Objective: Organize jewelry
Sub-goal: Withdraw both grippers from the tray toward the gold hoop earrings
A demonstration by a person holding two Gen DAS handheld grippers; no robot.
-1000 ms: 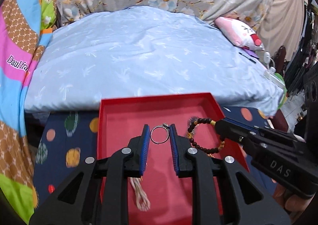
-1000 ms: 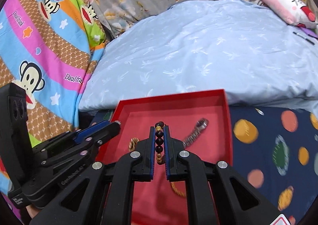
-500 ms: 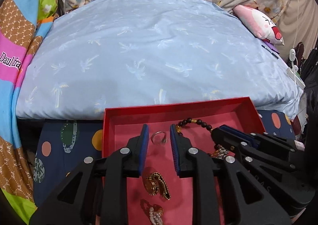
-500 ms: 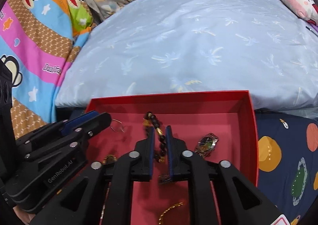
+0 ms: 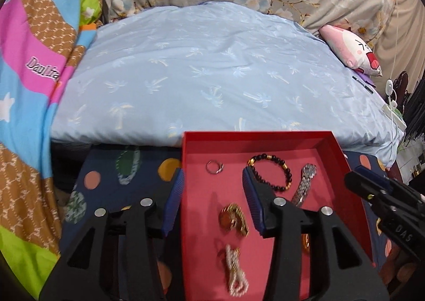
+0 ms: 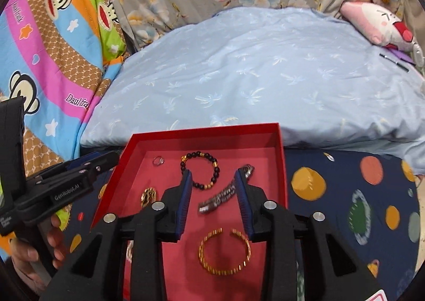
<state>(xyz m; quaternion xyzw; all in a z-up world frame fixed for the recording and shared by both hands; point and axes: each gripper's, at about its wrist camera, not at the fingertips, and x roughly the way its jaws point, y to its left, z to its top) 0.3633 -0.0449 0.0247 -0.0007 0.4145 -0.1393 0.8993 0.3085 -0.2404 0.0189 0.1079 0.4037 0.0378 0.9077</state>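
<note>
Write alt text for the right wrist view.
The open right tool hovers over a red tray on a bed, holding a beaded bracelet, silver ring, watch and gold bangle. The left tool sits at the tray's left edge.

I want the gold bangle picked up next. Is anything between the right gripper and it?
Nothing visible is. The gold bangle lies flat on the red tray, in the open gap of the right gripper. The silver watch lies farther back between the fingers, apart from the bangle.
</note>
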